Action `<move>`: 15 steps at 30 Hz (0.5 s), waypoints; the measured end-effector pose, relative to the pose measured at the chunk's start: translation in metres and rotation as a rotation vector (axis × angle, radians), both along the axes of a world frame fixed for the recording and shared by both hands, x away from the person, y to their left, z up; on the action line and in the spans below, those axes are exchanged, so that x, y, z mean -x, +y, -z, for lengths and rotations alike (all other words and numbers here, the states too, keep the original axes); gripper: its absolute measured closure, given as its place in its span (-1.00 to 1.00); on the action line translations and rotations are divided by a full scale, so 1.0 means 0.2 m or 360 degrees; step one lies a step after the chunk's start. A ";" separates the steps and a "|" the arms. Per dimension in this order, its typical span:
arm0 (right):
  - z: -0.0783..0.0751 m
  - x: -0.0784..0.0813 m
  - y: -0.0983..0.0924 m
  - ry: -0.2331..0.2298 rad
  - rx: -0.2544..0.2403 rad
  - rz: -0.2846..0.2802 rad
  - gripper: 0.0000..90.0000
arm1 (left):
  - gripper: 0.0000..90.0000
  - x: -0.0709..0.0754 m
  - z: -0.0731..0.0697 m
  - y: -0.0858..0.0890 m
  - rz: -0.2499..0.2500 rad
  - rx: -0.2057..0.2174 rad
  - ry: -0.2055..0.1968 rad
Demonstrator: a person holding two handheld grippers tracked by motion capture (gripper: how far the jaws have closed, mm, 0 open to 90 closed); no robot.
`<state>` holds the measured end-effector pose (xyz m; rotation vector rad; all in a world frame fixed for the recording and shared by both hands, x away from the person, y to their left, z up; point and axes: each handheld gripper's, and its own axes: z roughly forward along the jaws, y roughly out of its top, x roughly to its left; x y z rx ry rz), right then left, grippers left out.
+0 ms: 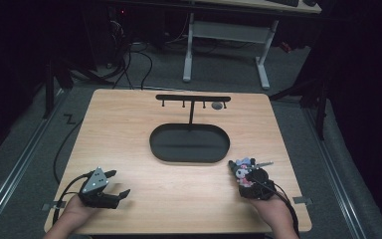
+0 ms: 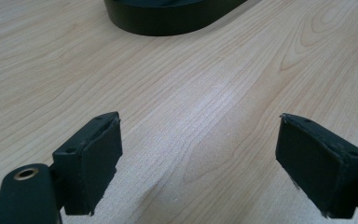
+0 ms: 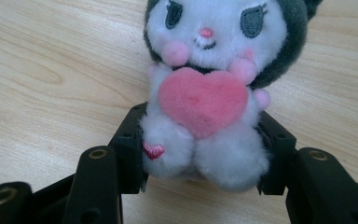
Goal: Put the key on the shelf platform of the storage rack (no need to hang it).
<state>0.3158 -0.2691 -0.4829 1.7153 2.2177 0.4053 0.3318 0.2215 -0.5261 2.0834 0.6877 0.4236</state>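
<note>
Near the table's [image 1: 129,114] front right corner my right gripper [image 3: 200,154] is clamped on the plush toy's [image 3: 205,93] lower body, ready to lift it, while my left gripper [image 2: 198,163] rests released near the front left corner.

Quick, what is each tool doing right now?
Left tool: open, empty, over the wooden table.
Right tool: closed on the small white-and-grey plush toy with a pink heart.

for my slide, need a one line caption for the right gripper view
Right gripper closed on the legs of a plush toy holding a pink heart, above the wooden table.
</note>
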 end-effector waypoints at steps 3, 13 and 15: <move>-0.02 0.00 0.00 -0.0002 -0.0015 -0.0010 0.05 | -0.66 0.00 0.00 0.00 -0.0002 0.0003 0.0000; -0.08 0.01 0.01 -0.0040 -0.0035 -0.0026 0.06 | -0.66 0.00 0.00 0.00 0.0000 0.0002 -0.0001; -0.09 0.01 0.02 -0.0044 -0.0047 -0.0029 0.06 | -0.66 0.00 0.00 0.00 0.0000 0.0003 0.0001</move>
